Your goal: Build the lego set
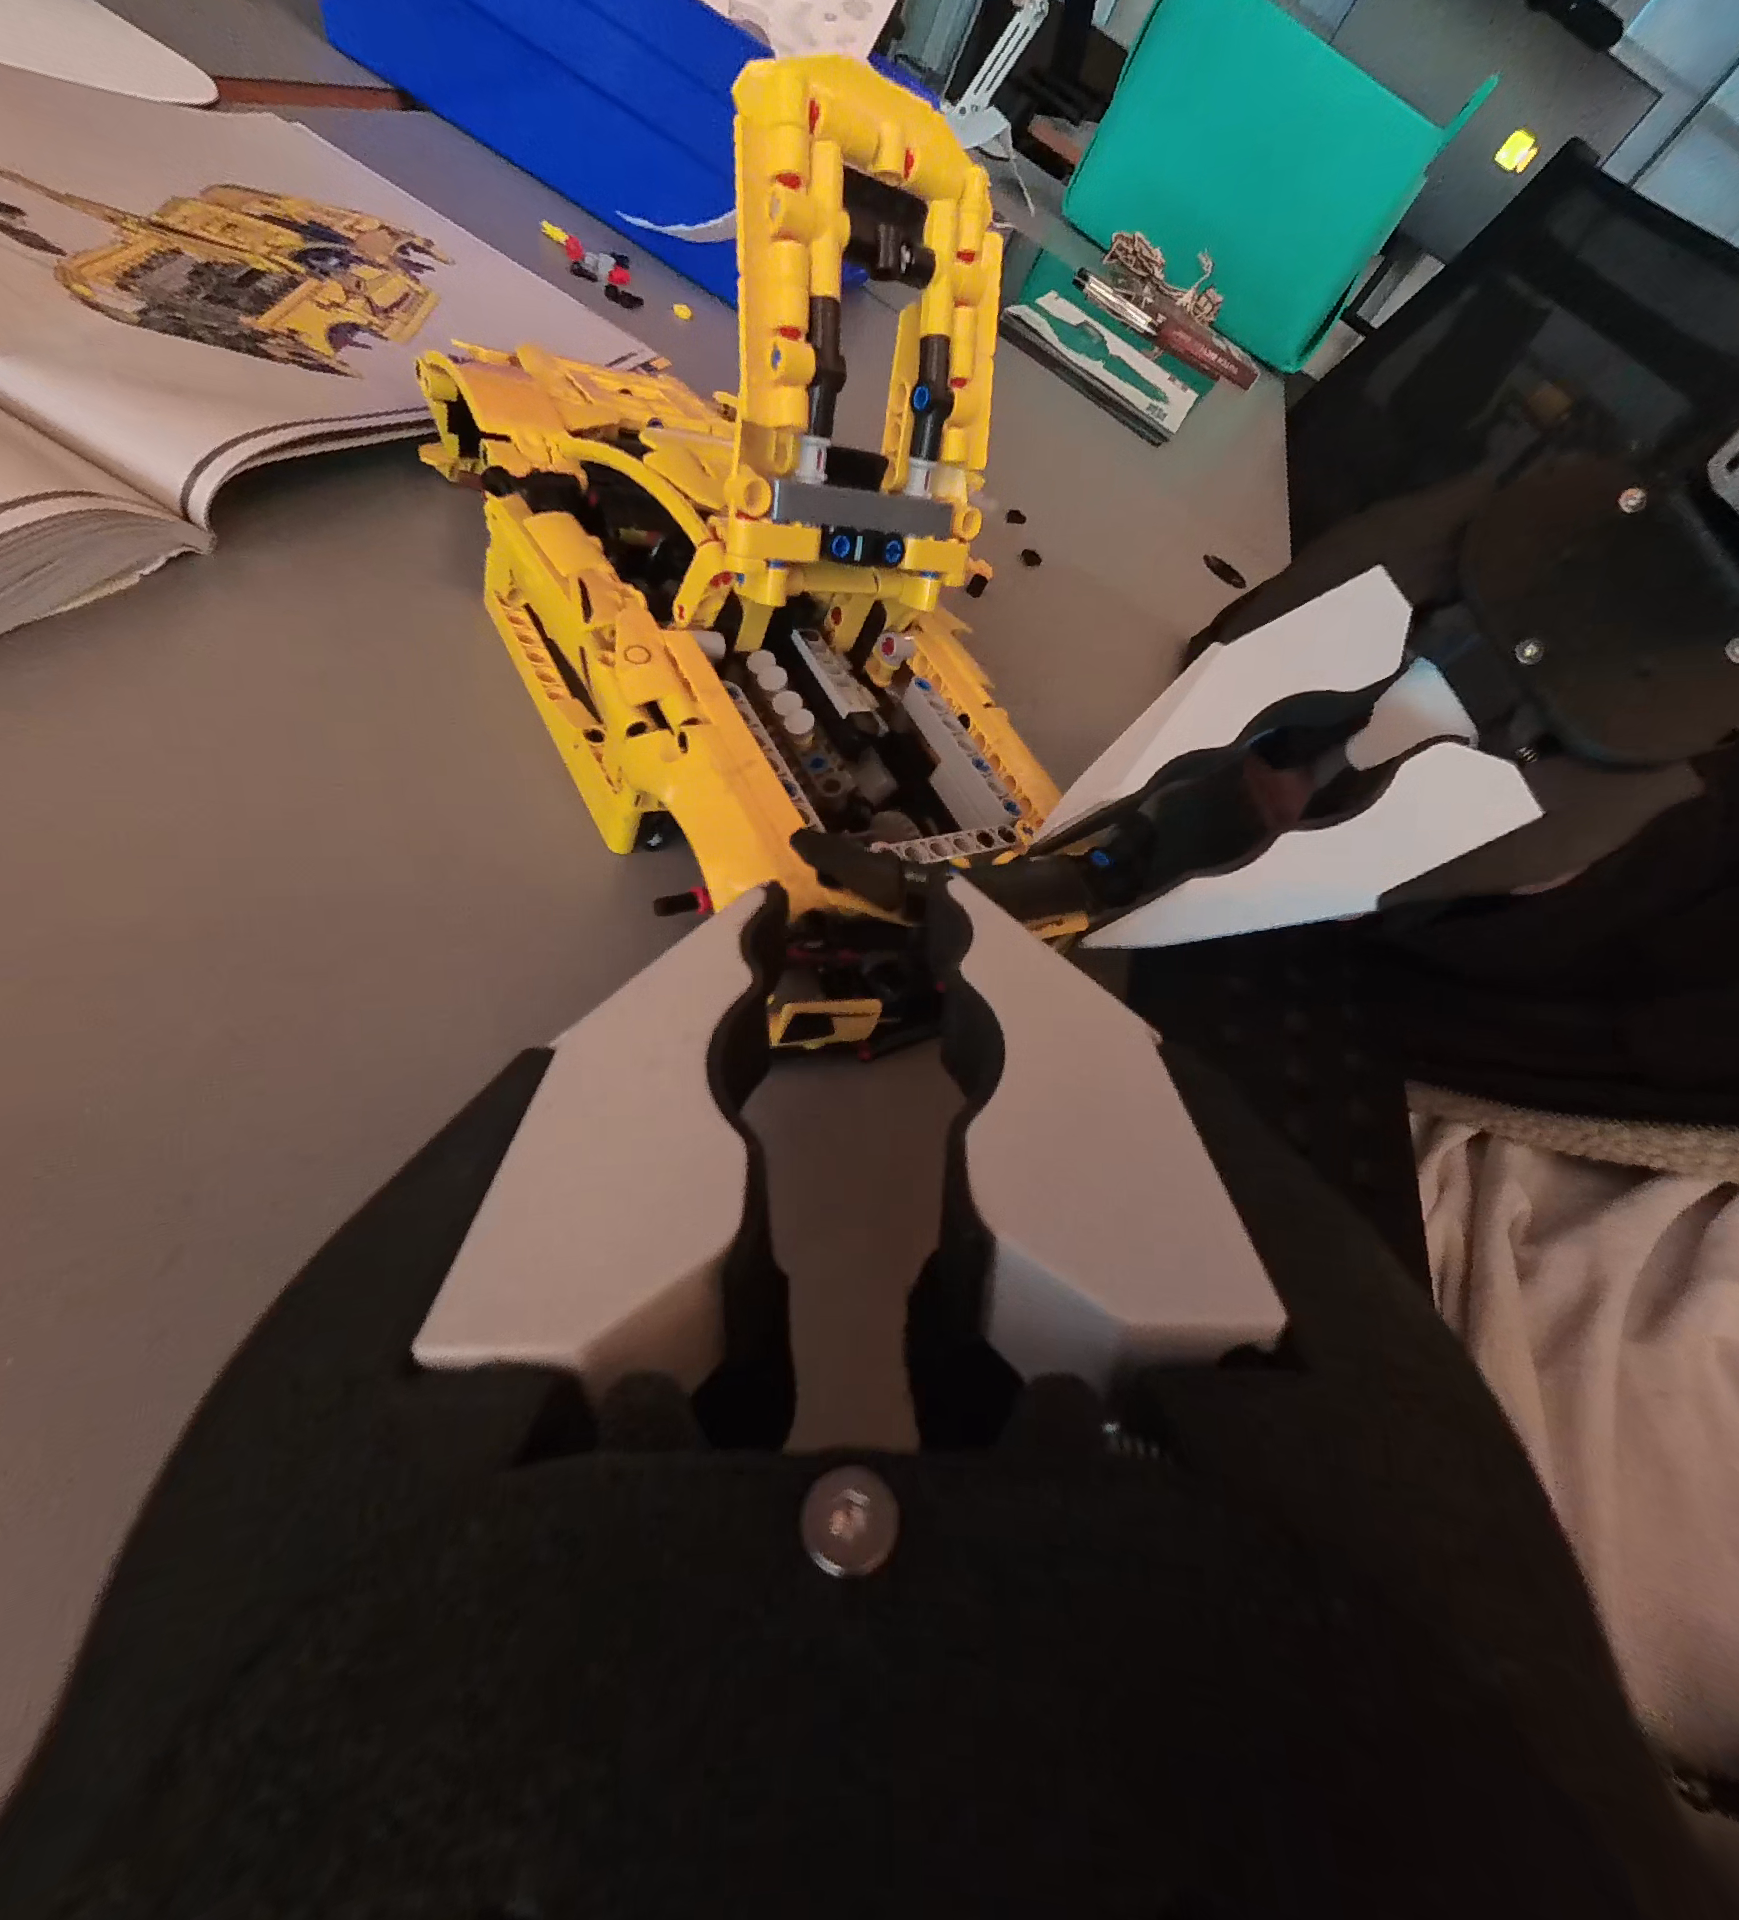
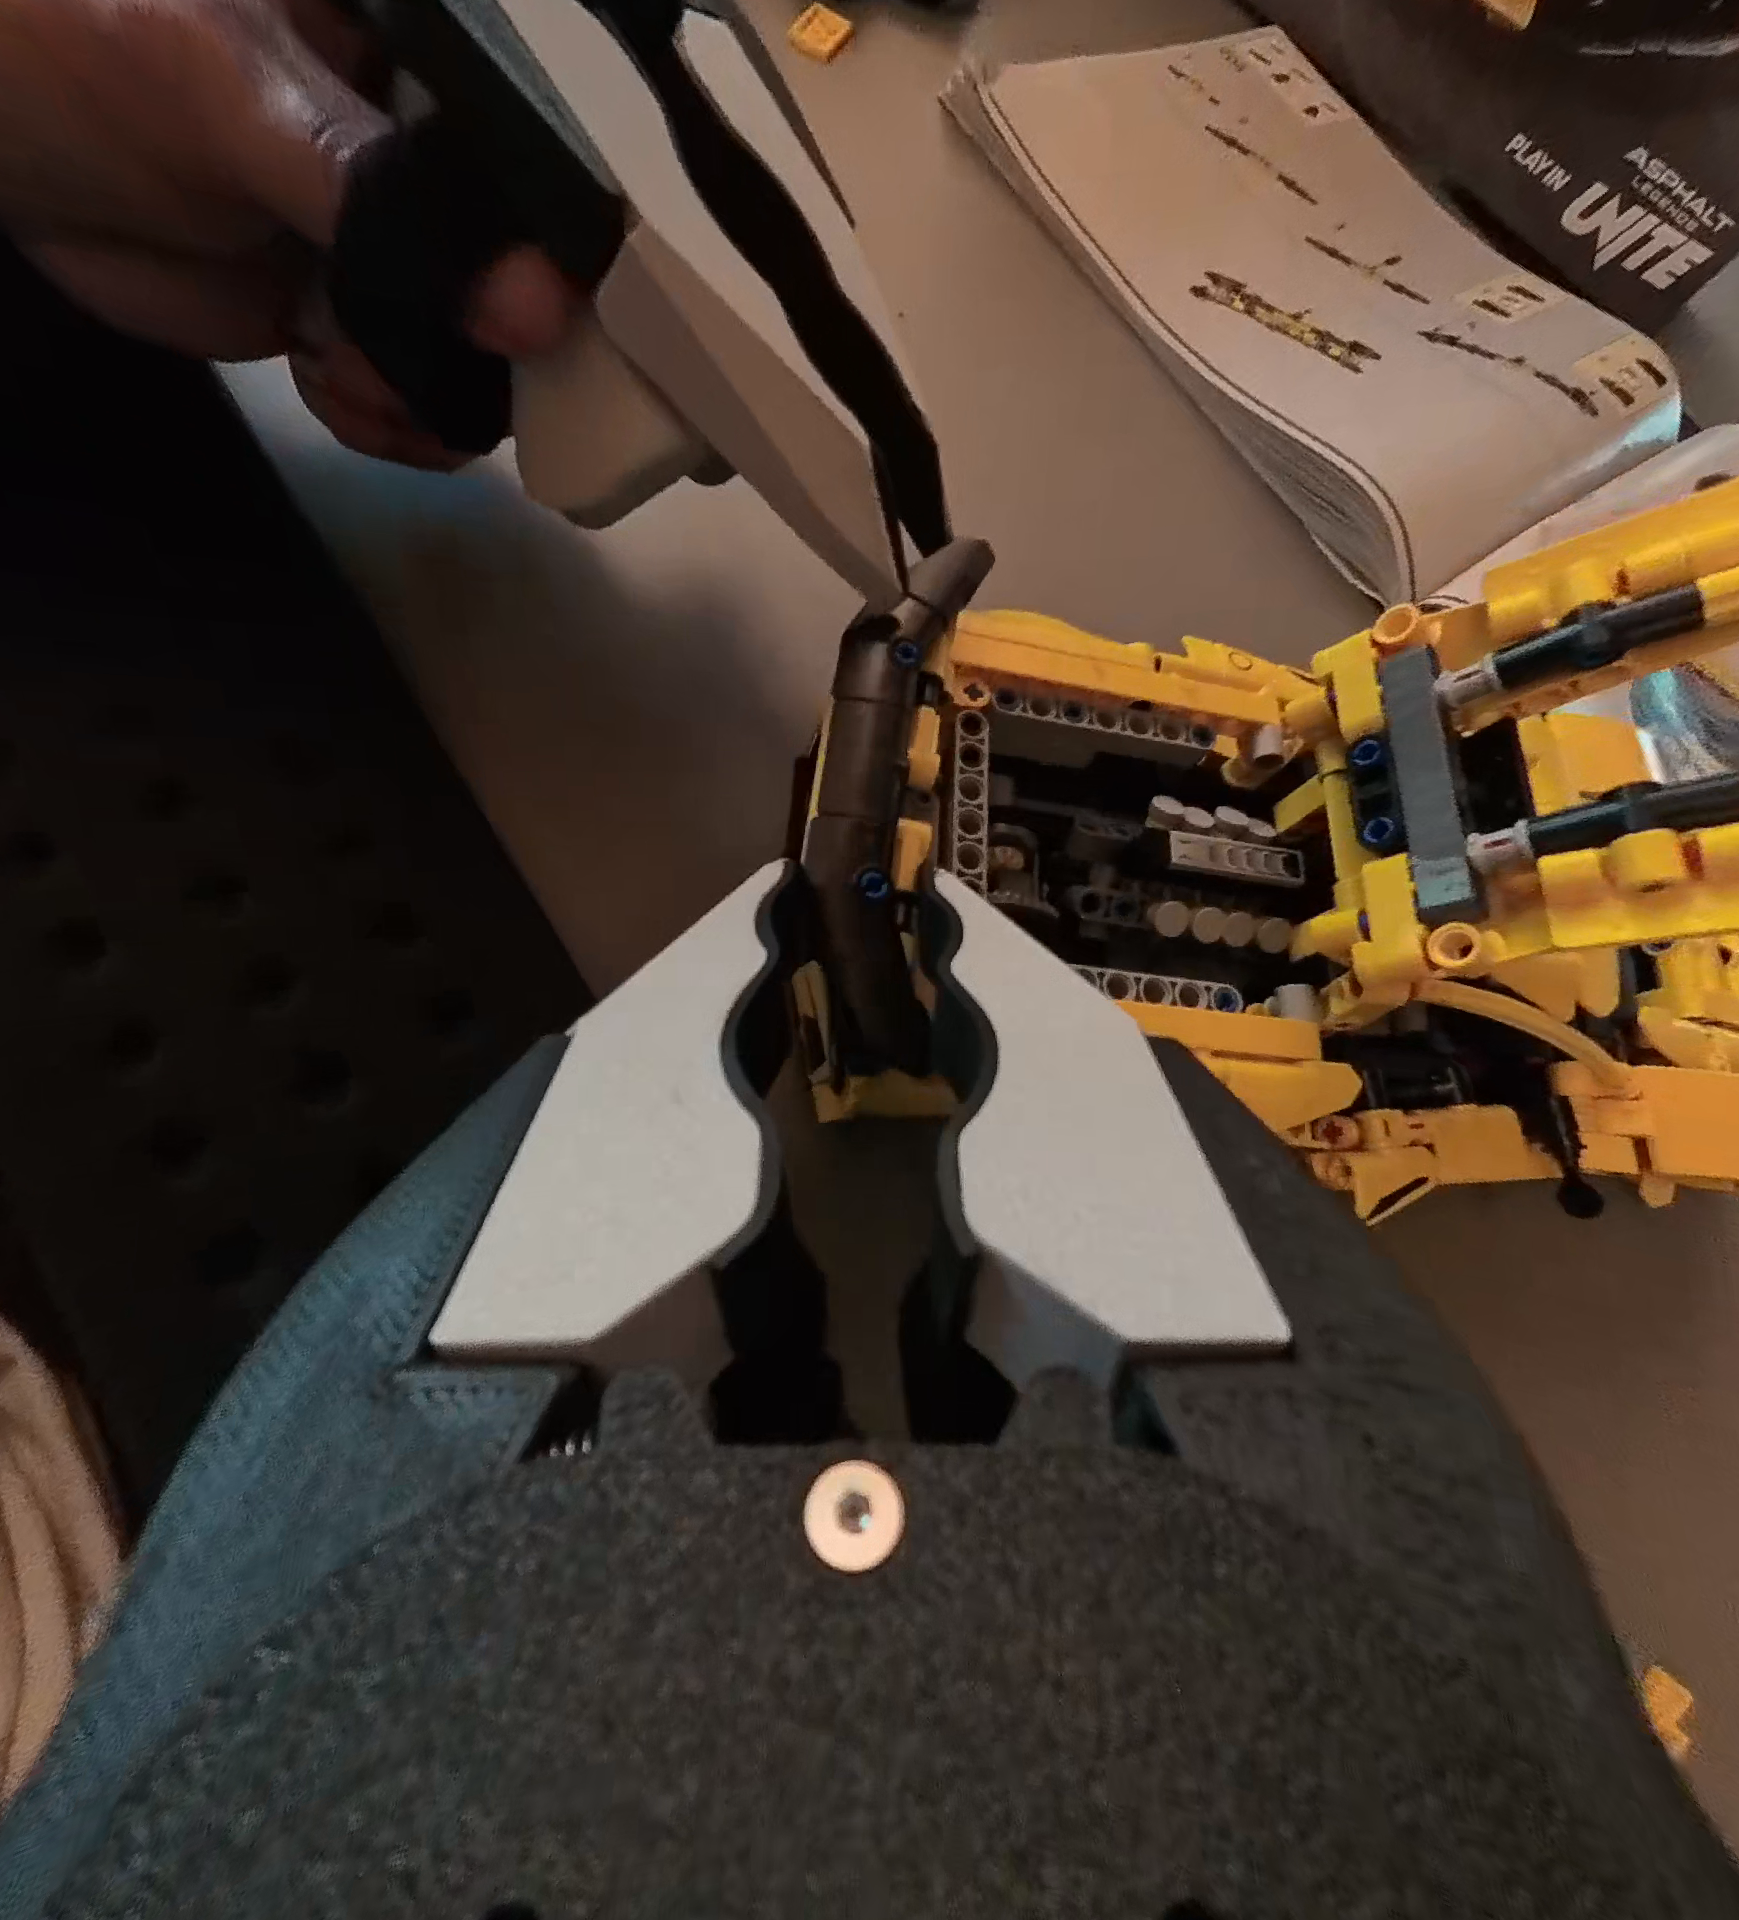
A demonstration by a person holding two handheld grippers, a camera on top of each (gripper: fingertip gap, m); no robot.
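A yellow lego car (image 1: 636, 665) lies on the grey table (image 1: 221, 935) with its yellow frame (image 1: 865, 281) raised upright over the open engine bay (image 2: 1156, 862). A black curved rear piece with yellow parts (image 2: 870, 790) sits along the car's near end. My right gripper (image 2: 870, 904) is shut on one end of this piece. It also shows in the left wrist view (image 1: 1062, 894), coming in from the right. My left gripper (image 1: 857, 902) is closed on the other end of the piece (image 1: 860, 868). It also shows in the right wrist view (image 2: 906, 582).
An open instruction book (image 1: 117, 343) lies at the far left, also in the right wrist view (image 2: 1312, 312). A blue bin (image 1: 553, 114) and a teal box (image 1: 1249, 177) stand at the back. Loose small parts (image 1: 600, 265) lie near the bin. A person's hand (image 2: 117, 177) holds the left gripper. The grippers' ends are close to 6 cm from one another.
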